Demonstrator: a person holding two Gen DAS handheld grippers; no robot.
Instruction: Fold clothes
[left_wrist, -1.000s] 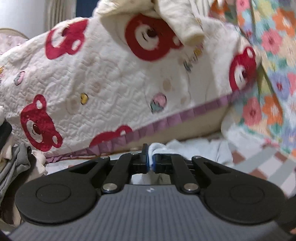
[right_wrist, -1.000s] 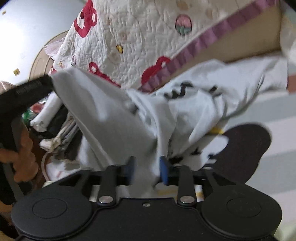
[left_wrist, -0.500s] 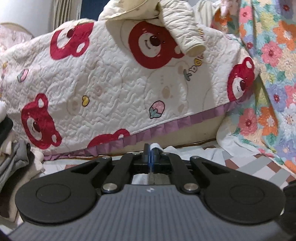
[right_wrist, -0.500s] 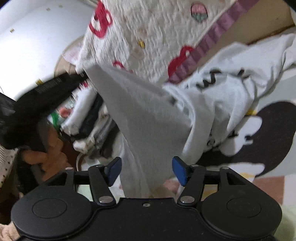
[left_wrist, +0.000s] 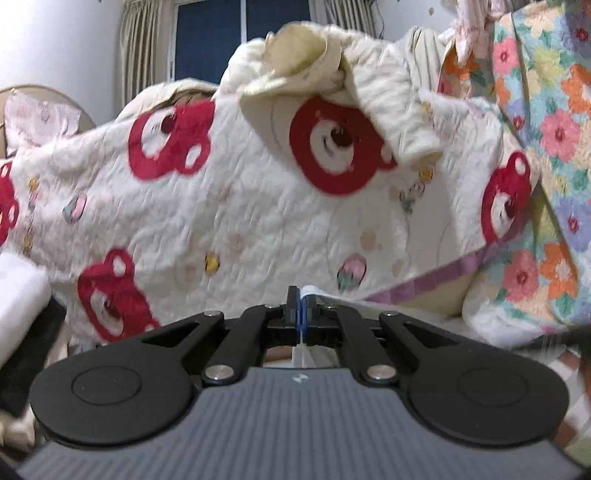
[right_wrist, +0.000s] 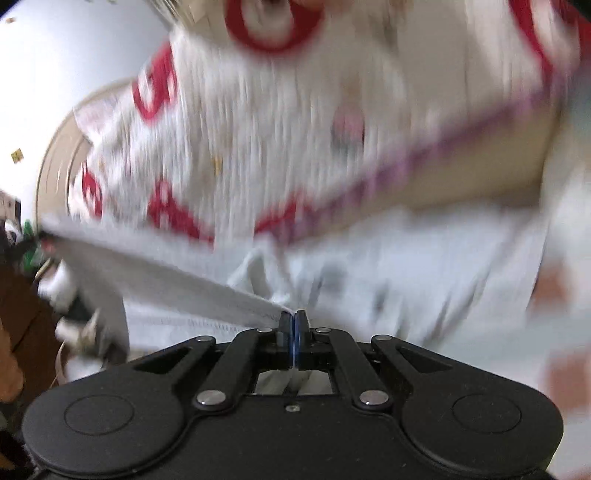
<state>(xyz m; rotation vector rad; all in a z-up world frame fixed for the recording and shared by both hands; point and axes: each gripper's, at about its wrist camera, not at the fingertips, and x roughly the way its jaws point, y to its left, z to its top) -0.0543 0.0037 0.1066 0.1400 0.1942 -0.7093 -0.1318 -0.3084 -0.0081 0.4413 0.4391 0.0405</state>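
A pale grey-white garment (right_wrist: 369, 266) with dark print hangs stretched in the blurred right wrist view. My right gripper (right_wrist: 293, 318) is shut on its hemmed edge, and the cloth runs taut from the jaws up to the left. My left gripper (left_wrist: 301, 295) is shut on another bit of the same white garment (left_wrist: 309, 291), which pokes out between its blue pads. Most of the garment is hidden below the left gripper's body.
A cream quilt with red bears (left_wrist: 258, 206) and a purple trim drapes over furniture straight ahead. A floral blanket (left_wrist: 546, 155) hangs at the right. A cream jacket (left_wrist: 332, 74) lies on top. A pile of clothes (right_wrist: 74, 317) sits at the left.
The right gripper opened wide around the garment, then shut on its edge. Both grippers rose, lifting and stretching the cloth; the quilt now sits lower in both views.
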